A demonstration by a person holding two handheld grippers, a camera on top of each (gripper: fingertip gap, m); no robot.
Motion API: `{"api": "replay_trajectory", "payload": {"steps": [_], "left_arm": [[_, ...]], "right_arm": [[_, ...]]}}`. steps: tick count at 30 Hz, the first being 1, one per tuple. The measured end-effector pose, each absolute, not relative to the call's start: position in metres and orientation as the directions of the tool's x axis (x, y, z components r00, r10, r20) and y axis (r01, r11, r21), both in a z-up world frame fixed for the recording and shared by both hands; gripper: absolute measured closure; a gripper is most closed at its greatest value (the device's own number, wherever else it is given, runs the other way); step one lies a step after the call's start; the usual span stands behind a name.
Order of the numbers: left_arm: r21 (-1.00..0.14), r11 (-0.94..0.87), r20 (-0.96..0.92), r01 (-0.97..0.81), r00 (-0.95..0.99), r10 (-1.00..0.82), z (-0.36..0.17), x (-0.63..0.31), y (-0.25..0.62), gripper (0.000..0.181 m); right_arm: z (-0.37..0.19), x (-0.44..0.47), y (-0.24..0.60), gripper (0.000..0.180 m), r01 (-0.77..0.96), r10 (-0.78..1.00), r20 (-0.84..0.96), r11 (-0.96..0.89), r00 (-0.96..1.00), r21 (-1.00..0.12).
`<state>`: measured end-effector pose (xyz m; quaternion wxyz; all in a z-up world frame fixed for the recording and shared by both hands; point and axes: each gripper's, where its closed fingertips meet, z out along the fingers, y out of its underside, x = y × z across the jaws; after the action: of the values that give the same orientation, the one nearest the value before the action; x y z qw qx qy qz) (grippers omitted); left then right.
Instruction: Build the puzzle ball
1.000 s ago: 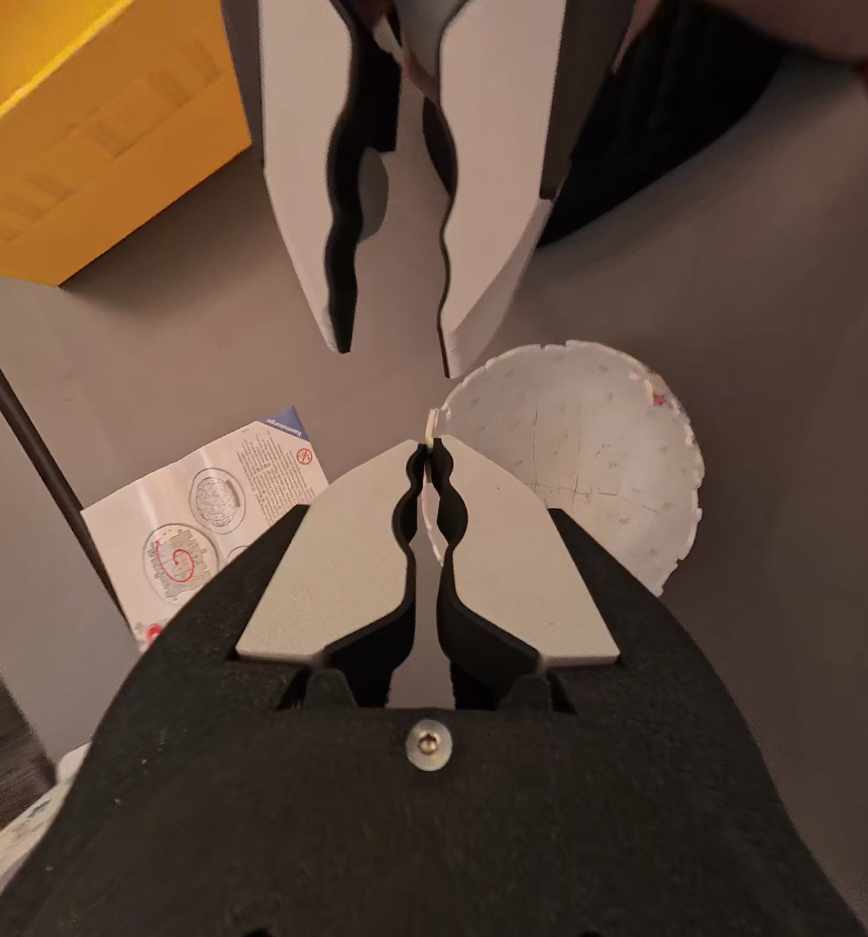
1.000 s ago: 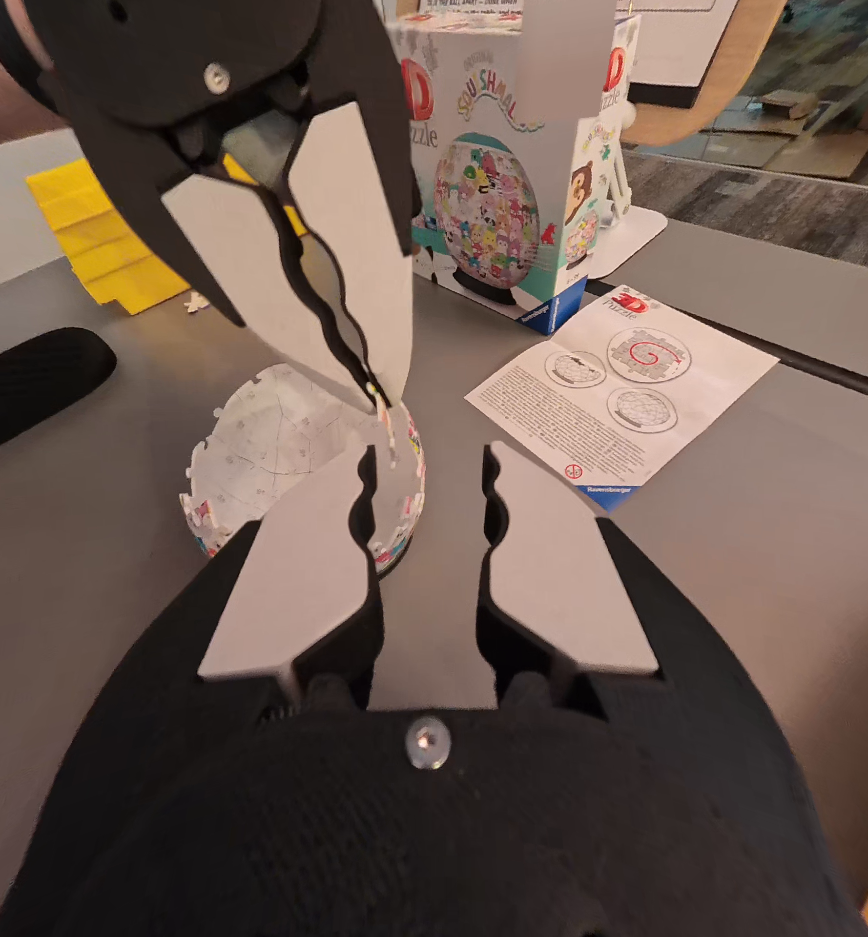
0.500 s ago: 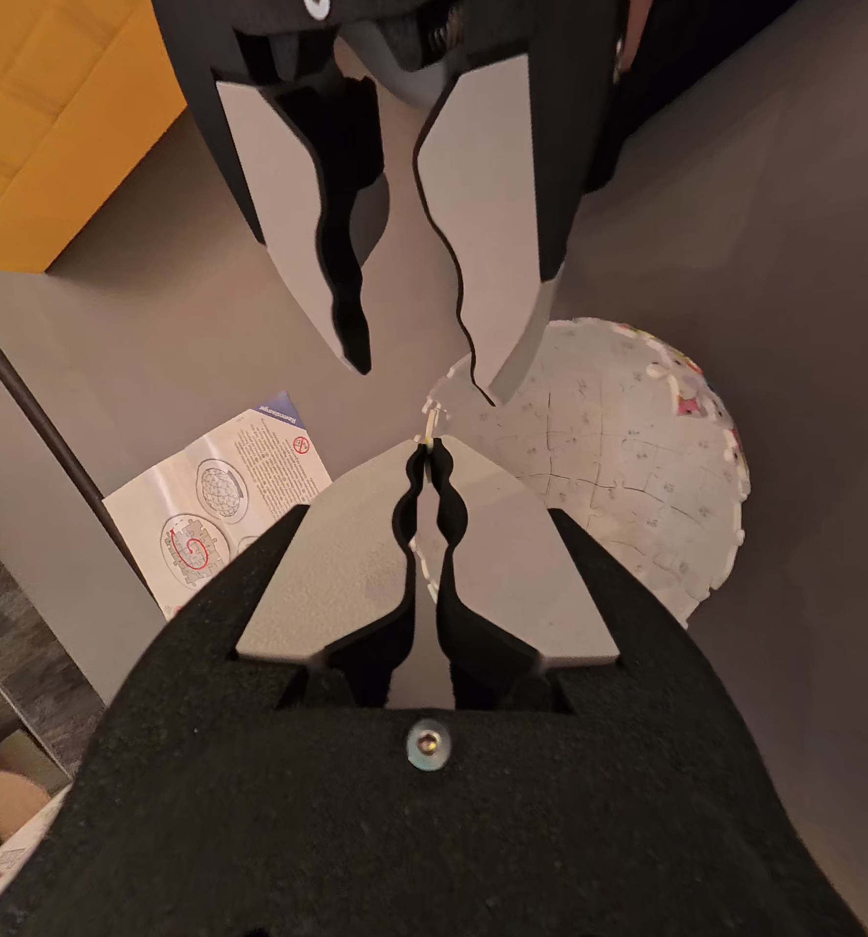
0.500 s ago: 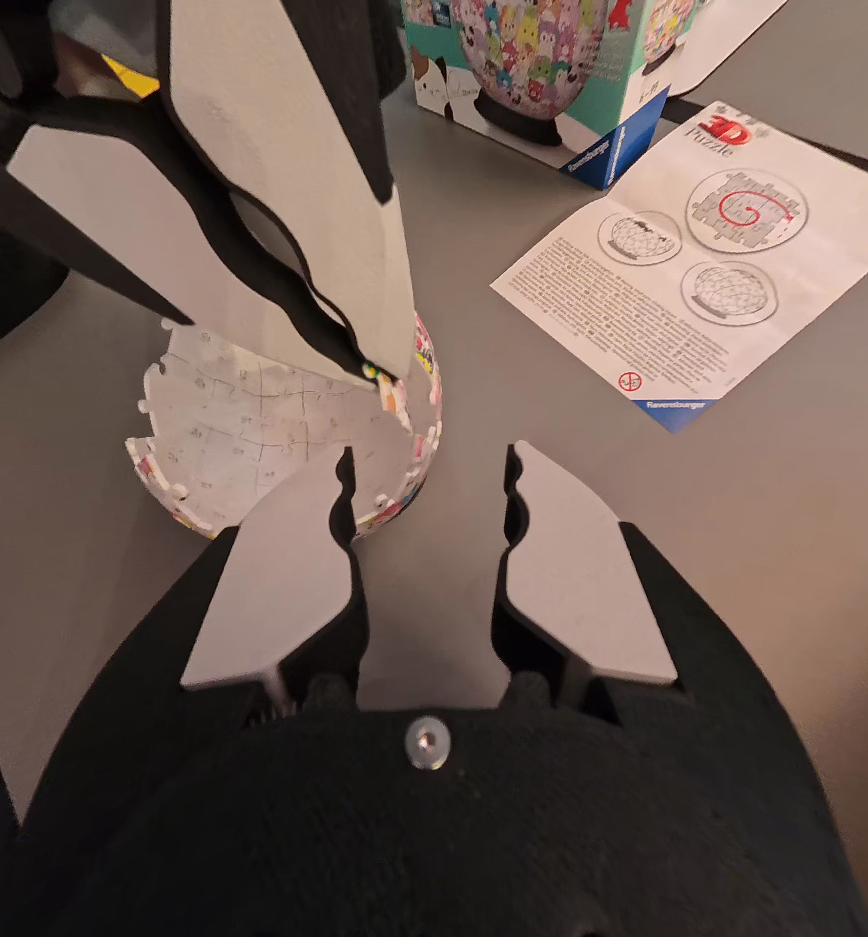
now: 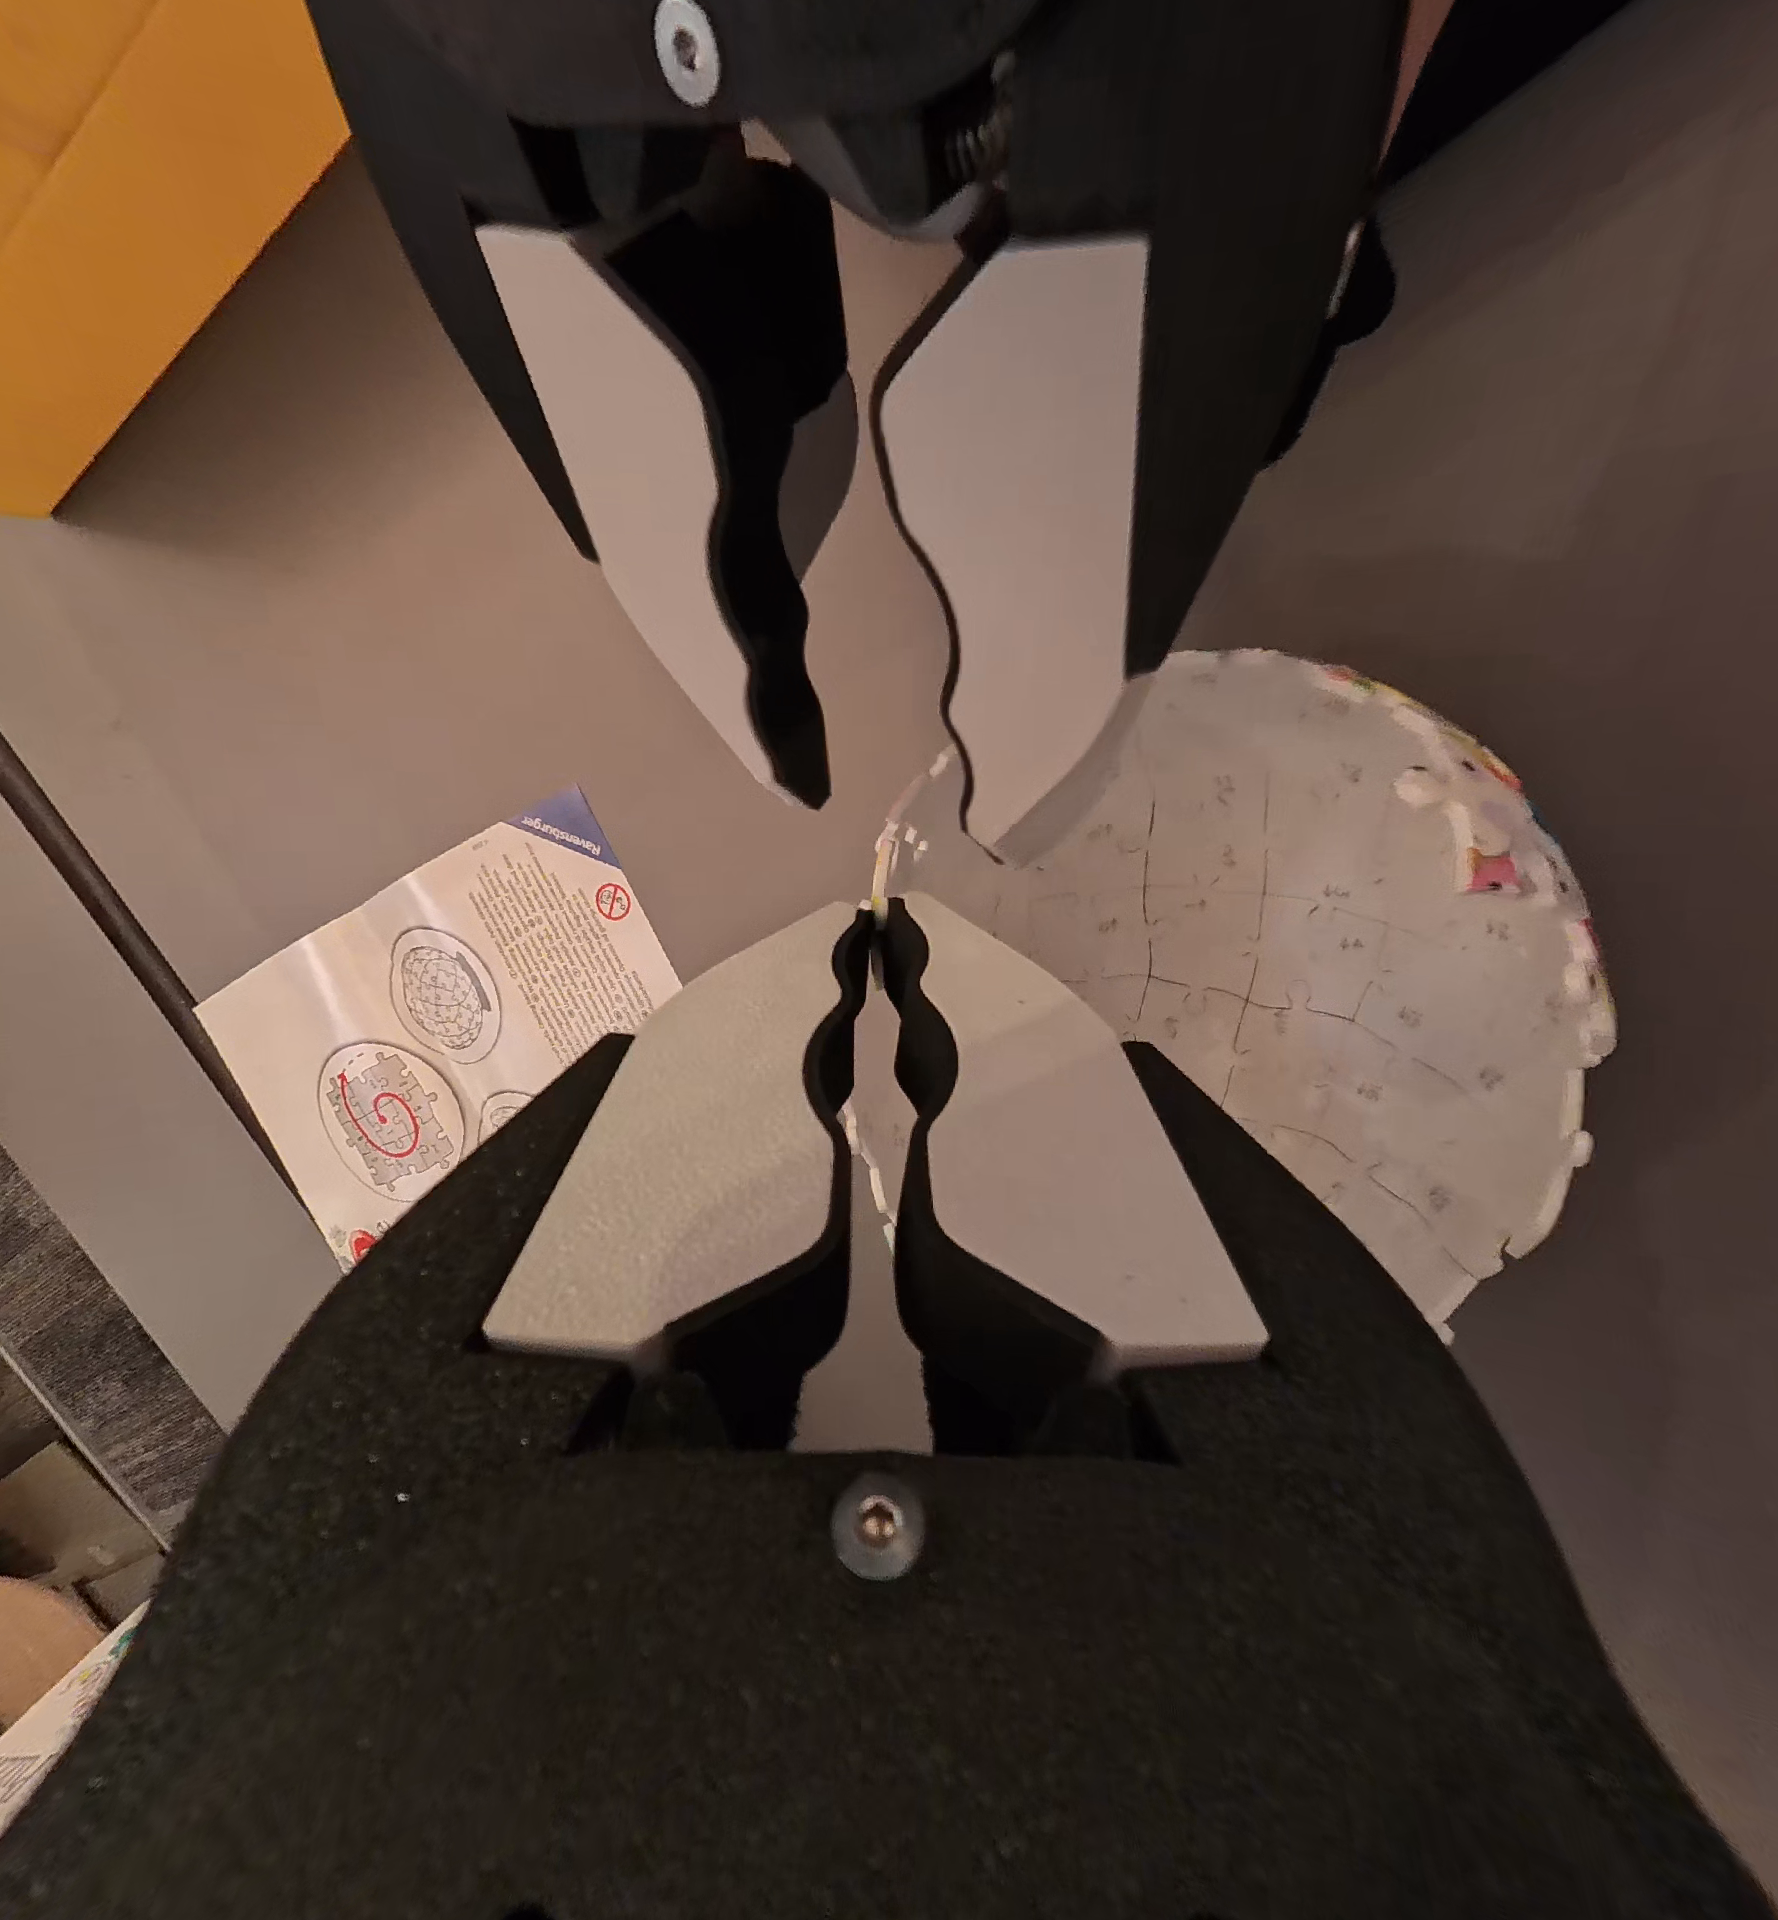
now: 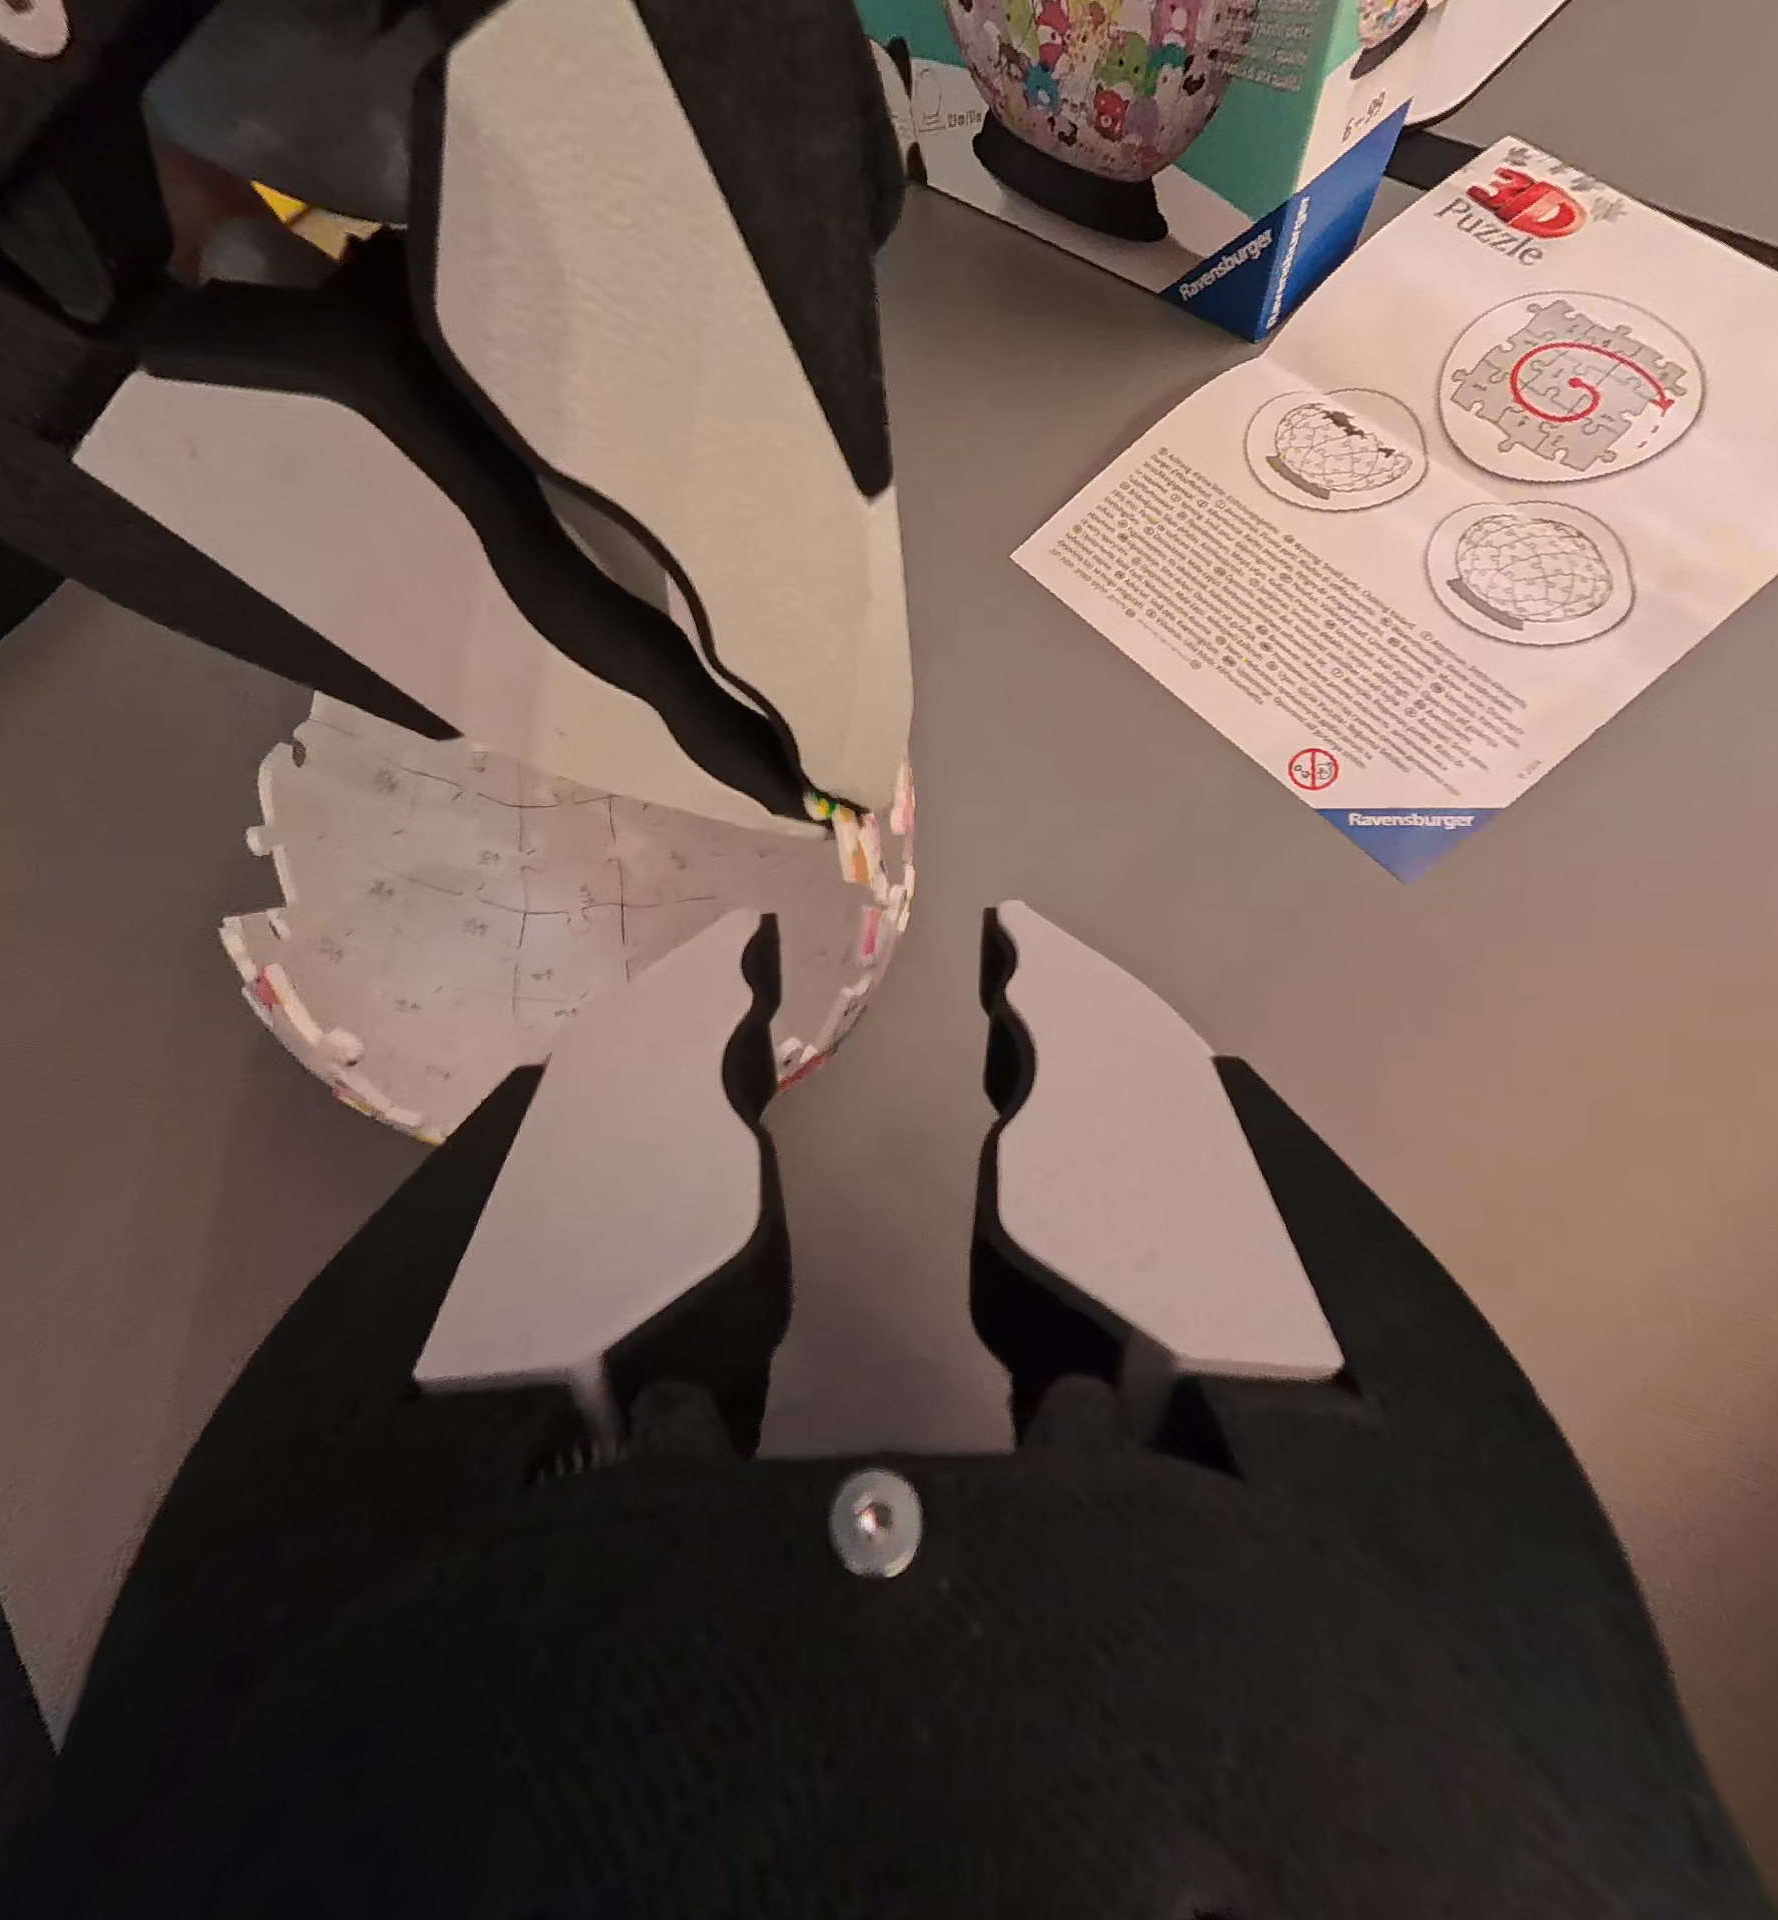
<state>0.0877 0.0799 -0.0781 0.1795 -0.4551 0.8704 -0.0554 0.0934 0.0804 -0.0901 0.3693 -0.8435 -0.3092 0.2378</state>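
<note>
The half-built puzzle ball (image 5: 1280, 987) is a white shell open upward on the grey table; it also shows in the right wrist view (image 6: 449, 914). My left gripper (image 5: 880, 909) is shut on a thin puzzle piece (image 5: 883, 878) and holds it edge-on at the near rim of the shell. In the right wrist view the left gripper (image 6: 833, 805) comes in from the upper left with the piece (image 6: 849, 831) at the rim. My right gripper (image 6: 880, 920) is open and empty, just beside that rim. In the left wrist view it (image 5: 895, 821) hangs open above the piece.
An instruction leaflet (image 6: 1436, 540) lies right of the ball and shows in the left wrist view (image 5: 469, 1018). The puzzle box (image 6: 1176, 125) stands behind it. A yellow box (image 5: 85, 208) sits at the far left. A dark seam (image 5: 85, 831) crosses the table. Less than 4 cm separates the two grippers' tips. My right tips are roughly 30 centimetres from the dark seam (image 5: 85, 831).
The right gripper has come down closer to the ball's rim and the held piece, staying open. The left gripper has stayed shut on the piece at the rim.
</note>
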Motion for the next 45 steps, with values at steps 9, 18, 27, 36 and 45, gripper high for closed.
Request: {"api": "replay_trajectory", "payload": {"steps": [9, 18, 27, 36, 45], "left_arm": [[-0.244, 0.587, -0.252, -0.772, -0.534, -0.807, -0.083, 0.09, 0.08, 0.179], [-0.234, 0.589, -0.25, -0.774, -0.538, -0.805, -0.084, 0.091, 0.082, 0.179], [-0.236, 0.584, -0.252, -0.776, -0.532, -0.808, -0.084, 0.091, 0.084, 0.179], [-0.26, 0.581, -0.255, -0.772, -0.525, -0.812, -0.084, 0.092, 0.085, 0.179], [-0.261, 0.579, -0.257, -0.772, -0.523, -0.813, -0.084, 0.093, 0.086, 0.179]], "right_arm": [[-0.095, 0.091, 0.077, 0.157, 0.362, 0.689, -0.181, -0.564, 0.702, -0.742], [-0.094, 0.093, 0.083, 0.17, 0.377, 0.68, -0.132, -0.545, 0.721, -0.749], [-0.094, 0.093, 0.086, 0.171, 0.387, 0.667, -0.109, -0.548, 0.737, -0.741], [-0.088, 0.093, 0.088, 0.17, 0.33, 0.629, -0.179, -0.603, 0.757, -0.726], [-0.093, 0.094, 0.089, 0.168, 0.332, 0.603, -0.194, -0.647, 0.773, -0.686]]}}
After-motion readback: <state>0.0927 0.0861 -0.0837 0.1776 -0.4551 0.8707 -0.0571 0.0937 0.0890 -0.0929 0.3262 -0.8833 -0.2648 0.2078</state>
